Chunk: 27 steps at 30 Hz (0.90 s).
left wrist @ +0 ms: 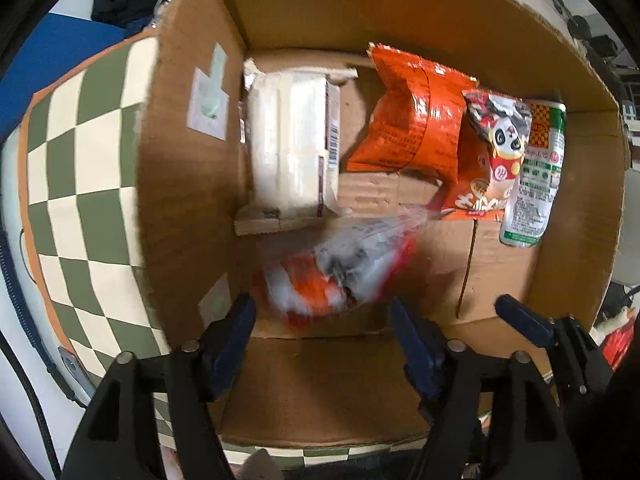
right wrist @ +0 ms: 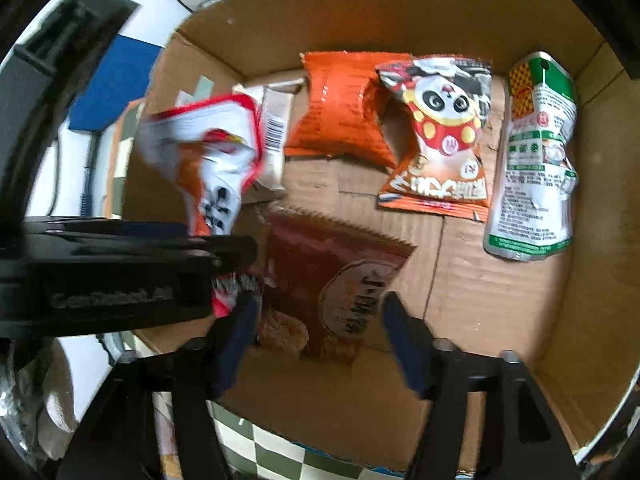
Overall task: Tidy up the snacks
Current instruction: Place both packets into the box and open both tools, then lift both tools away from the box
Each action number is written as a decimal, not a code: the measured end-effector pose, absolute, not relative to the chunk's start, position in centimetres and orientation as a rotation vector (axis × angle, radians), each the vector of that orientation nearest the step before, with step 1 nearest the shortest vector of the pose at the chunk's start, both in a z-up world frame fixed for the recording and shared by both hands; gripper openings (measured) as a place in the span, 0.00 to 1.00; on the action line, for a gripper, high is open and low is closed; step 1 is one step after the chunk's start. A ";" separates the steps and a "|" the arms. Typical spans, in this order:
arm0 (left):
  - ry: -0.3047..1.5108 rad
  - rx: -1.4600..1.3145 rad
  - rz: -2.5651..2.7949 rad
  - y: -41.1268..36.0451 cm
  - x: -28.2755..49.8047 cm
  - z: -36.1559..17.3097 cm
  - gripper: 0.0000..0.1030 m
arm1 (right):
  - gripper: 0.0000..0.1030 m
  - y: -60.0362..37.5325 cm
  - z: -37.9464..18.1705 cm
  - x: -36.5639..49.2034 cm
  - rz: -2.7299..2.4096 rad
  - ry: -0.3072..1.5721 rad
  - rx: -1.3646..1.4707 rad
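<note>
An open cardboard box (left wrist: 192, 184) (right wrist: 560, 300) holds snack packs: a white pack (left wrist: 292, 144), an orange pack (left wrist: 412, 120) (right wrist: 340, 120), a panda pack (left wrist: 492, 160) (right wrist: 444, 140) and a green-and-white pouch (left wrist: 536, 176) (right wrist: 536, 160). A dark red pack (right wrist: 336, 280) lies on the box floor. My left gripper (left wrist: 320, 316) is open above the box, and a blurred white-and-orange pack (left wrist: 340, 276) (right wrist: 212, 160) hangs or falls just ahead of its fingers. My right gripper (right wrist: 316, 320) is open over the dark red pack. The left gripper's body (right wrist: 120, 276) crosses the right wrist view.
The box stands on a green-and-cream checkered cloth (left wrist: 80, 184) (right wrist: 272, 452). A blue surface (left wrist: 48, 52) (right wrist: 116, 84) and dark clutter lie beyond the box's left side. My right gripper's finger (left wrist: 520, 316) shows at the lower right of the left wrist view.
</note>
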<state>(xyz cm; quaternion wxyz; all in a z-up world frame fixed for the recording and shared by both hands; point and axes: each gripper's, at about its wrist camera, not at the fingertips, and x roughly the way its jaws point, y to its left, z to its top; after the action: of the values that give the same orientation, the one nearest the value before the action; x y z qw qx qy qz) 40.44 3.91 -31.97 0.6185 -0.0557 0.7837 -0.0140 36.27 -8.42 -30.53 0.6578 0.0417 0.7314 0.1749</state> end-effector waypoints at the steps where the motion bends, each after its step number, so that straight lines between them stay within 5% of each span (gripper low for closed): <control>1: 1.789 -0.123 -0.024 4.0 40.3 -31.7 0.77 | 0.88 -8.4 -30.5 36.3 0.388 1.652 0.084; 10: 1.690 -0.143 -0.016 4.8 38.7 -28.7 0.87 | 0.88 -9.7 -29.6 35.8 0.297 1.631 0.088; 27: 1.386 -0.130 -0.034 4.6 32.1 -20.9 0.88 | 0.93 -13.2 -20.3 31.2 0.193 1.395 -0.007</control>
<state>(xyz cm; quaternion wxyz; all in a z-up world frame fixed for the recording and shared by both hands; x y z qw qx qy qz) 32.15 4.59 -20.90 0.7674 -0.0599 0.6382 -0.0155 31.20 -13.22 -20.29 0.7622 -0.0034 0.6413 0.0886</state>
